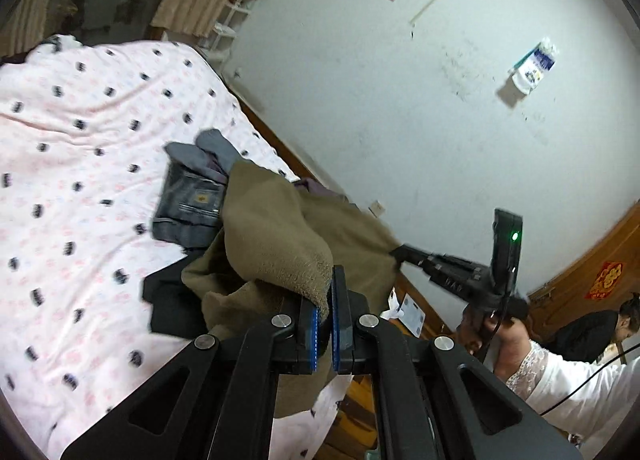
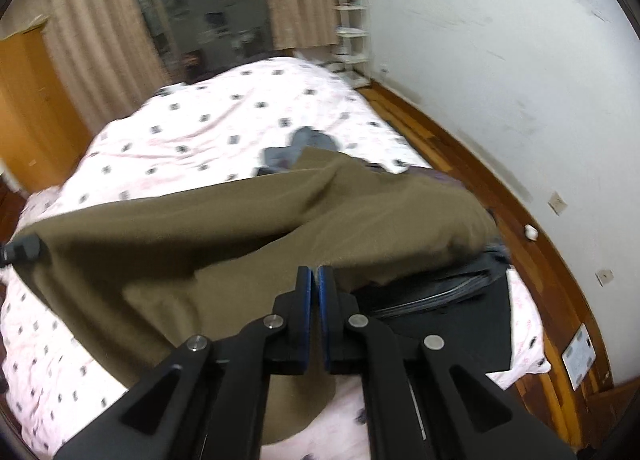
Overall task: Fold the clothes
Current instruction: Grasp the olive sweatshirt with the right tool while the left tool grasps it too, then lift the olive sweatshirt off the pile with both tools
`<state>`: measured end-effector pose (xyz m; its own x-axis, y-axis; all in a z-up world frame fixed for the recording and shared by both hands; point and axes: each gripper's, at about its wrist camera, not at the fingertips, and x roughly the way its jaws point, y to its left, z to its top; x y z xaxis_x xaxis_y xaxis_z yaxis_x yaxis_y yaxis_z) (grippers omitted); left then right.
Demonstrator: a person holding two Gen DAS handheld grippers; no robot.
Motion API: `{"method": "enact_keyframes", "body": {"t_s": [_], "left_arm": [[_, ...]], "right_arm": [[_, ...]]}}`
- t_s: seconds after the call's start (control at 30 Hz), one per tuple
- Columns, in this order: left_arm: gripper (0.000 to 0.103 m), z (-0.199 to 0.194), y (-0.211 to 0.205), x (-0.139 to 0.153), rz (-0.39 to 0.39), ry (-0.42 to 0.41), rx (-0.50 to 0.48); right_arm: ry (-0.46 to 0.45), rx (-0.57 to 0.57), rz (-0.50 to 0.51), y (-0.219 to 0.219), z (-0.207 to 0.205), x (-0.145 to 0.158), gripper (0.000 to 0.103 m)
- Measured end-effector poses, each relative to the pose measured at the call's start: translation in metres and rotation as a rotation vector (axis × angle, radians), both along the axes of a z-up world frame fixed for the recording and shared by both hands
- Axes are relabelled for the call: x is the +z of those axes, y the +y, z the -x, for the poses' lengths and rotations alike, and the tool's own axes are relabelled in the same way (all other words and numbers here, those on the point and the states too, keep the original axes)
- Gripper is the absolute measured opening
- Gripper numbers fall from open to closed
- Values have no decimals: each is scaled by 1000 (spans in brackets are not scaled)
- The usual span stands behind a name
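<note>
An olive-brown garment hangs stretched above the bed between both grippers. In the left wrist view my left gripper is shut on a fuzzy edge of it, which drapes over the pads. The right gripper, held by a hand in a white lace-cuffed sleeve, pinches the far corner. In the right wrist view the olive garment spreads wide; my right gripper is shut on its near edge, and the left gripper grips the corner at the far left.
The bed has a pink-white spotted sheet. On it lie folded grey and denim clothes and a black garment. A white wall and wooden floor run along the right. Another person sits by a wooden door.
</note>
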<state>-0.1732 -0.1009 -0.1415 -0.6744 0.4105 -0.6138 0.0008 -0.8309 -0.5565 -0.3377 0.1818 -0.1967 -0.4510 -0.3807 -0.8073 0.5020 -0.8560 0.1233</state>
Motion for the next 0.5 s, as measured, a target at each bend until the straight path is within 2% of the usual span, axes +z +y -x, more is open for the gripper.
{"method": "enact_keyframes", "body": {"t_s": [0.23,0.37,0.4,0.43,0.5], "left_arm": [[0,-103,-52,29,40,-19,103],[0,-144,-72,36,98,-27,139],[0,-151,-75,33,117,-40,146],[0,-157,-78,28,131,-56,153],[0,-166,-84,11,150,-99,174]], "right_arm": [[15,202,67,-83,-100,43,0],[-74,271,41,-141,-139,35,2],[-121,277,42,-154,-145,28,14],[-172,272,41,-163,-148,20,38],[-225,224,32,-170,-147,5,67]]}}
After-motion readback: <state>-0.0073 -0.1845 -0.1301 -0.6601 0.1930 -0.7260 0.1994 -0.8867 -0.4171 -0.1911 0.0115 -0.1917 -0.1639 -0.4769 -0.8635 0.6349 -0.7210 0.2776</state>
